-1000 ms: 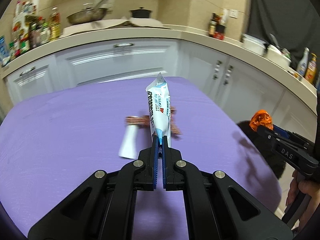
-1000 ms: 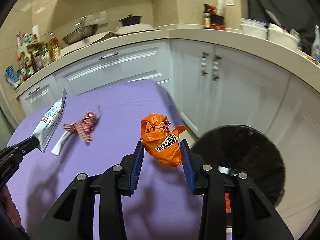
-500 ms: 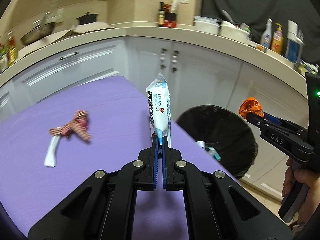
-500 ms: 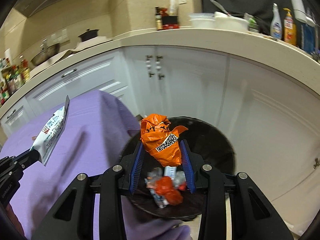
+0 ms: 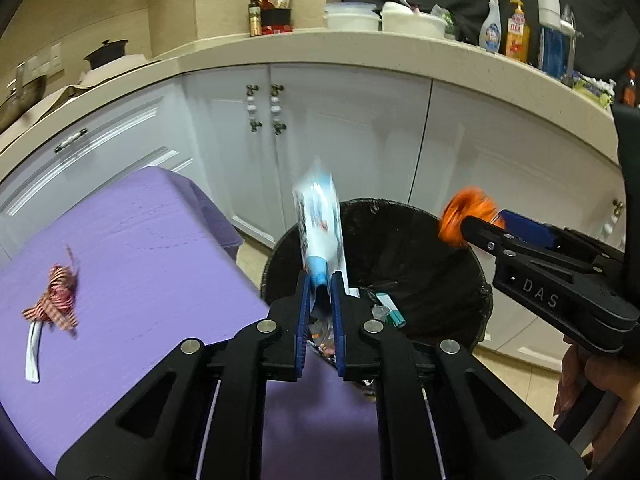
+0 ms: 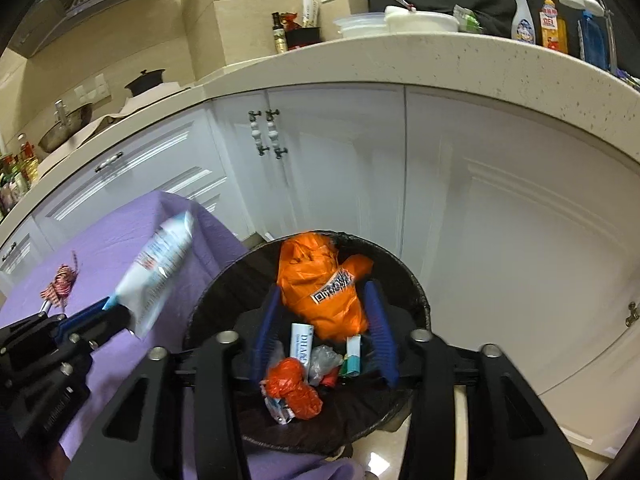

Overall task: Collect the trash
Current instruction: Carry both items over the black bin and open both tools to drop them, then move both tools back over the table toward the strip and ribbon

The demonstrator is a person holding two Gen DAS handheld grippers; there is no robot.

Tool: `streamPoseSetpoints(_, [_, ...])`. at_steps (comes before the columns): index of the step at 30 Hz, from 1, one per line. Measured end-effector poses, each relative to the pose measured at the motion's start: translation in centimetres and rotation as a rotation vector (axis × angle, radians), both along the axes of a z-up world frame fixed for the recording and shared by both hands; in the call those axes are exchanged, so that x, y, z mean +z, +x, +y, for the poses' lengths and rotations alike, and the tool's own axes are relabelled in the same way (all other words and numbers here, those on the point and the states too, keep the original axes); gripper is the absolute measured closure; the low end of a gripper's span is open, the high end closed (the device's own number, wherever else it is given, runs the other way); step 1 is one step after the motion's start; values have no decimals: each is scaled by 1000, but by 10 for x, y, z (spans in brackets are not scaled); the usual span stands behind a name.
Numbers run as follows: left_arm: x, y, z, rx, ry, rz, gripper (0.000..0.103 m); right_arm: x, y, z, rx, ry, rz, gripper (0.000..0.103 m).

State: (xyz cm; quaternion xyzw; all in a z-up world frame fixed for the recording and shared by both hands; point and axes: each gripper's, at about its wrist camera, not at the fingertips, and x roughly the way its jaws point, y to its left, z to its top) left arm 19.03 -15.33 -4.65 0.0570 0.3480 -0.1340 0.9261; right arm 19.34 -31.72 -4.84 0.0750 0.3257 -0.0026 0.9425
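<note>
My left gripper (image 5: 320,280) is over the rim of the black trash bin (image 5: 440,240). Its jaws stand slightly apart with the white and blue wrapper (image 5: 320,224) loose and blurred between them. It also shows in the right wrist view (image 6: 156,268). My right gripper (image 6: 324,304) is above the bin (image 6: 412,280) with its jaws wide apart around the orange bag (image 6: 320,280), which looks loose between them. The bin holds several pieces of trash. A red checked ribbon with a white strip (image 5: 56,300) lies on the purple table (image 5: 140,260).
White cabinets (image 5: 340,128) stand close behind the bin. The countertop (image 5: 360,44) above carries bottles, bowls and a pot. The tiled floor (image 5: 520,364) shows to the right of the bin.
Both grippers have swung right from the table to above the bin. The jaws of both have parted, and the wrapper and the orange bag are coming loose.
</note>
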Motion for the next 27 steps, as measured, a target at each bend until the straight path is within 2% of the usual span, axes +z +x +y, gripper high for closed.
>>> streamPoseSetpoints(4, [-4, 1, 4, 17, -7, 9, 69, -1, -2, -1, -13, -5, 0, 45])
streamPoseSetpoints(5, [-4, 0, 7, 26, -8, 6, 67, -2, -2, -2, -14, -5, 1, 45])
streamPoseSetpoints(17, [4, -19, 79, 181, -13, 2, 65, 2, -6, 36, 66, 19, -1, 43])
streamPoseSetpoints(27, [0, -42, 165, 387, 14, 9, 65, 4, 1, 103, 205, 11, -1, 42])
